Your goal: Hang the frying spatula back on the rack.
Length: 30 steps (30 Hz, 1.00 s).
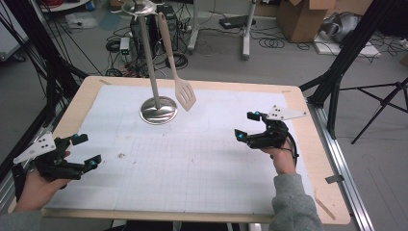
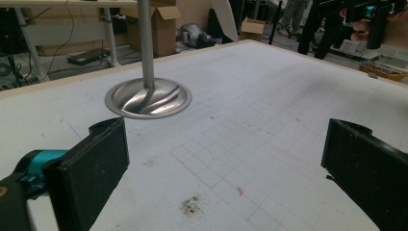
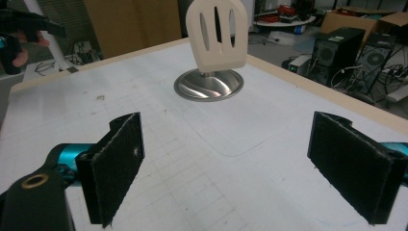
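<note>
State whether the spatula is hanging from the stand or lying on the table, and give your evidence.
Hanging. The spatula dangles from the top of the metal stand, its slotted blade clear of the table, beside the stand's round base.

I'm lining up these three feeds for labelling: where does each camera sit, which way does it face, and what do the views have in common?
High view: above the person's side, looking forward and down on the table; both forearms, left gripper and right gripper show.
Left gripper view: rides the left gripper, facing the stand; its own open jaws show.
Right gripper view: rides the right gripper, facing the spatula; its own open jaws show.
Shared: all three show the stand's round metal base.
</note>
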Available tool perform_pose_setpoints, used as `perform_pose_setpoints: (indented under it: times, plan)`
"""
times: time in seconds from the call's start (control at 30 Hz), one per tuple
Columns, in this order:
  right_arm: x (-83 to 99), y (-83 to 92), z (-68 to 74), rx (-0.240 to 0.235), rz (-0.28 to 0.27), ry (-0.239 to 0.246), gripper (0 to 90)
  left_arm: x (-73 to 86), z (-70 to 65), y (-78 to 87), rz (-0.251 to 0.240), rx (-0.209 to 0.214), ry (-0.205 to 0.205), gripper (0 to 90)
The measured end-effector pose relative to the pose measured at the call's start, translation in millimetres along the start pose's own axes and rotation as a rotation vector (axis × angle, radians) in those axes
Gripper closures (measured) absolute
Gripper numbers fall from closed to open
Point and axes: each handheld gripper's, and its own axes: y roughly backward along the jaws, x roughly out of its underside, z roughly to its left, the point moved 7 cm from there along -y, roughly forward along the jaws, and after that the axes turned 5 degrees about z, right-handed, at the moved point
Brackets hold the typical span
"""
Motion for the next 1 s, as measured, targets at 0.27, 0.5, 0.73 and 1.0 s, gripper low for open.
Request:
perform_pose_setpoints:
  times: [0.27,0.5,0.73,1.0]
  plan:
    - [16.7,11.6,-1.4,0.037,-0.015,-0.014,11.9,-2.2,-0.4,-0.2,-0.009,0.004,-0.001,3.2]
    - [26.5,26.3,-6.2,0.062,-0.047,-0.046,11.9,-1.1,1.2,-1.2,-0.006,0.004,0.001,3.2]
    - [36.3,35.3,-6.4,0.078,-0.065,-0.054,11.9,-0.7,2.6,-1.2,-0.007,0.002,0.005,3.2]
    - [45.5,42.9,-4.6,0.084,-0.064,-0.066,11.9,-1.0,3.7,-1.1,-0.01,0.002,0.007,3.2]
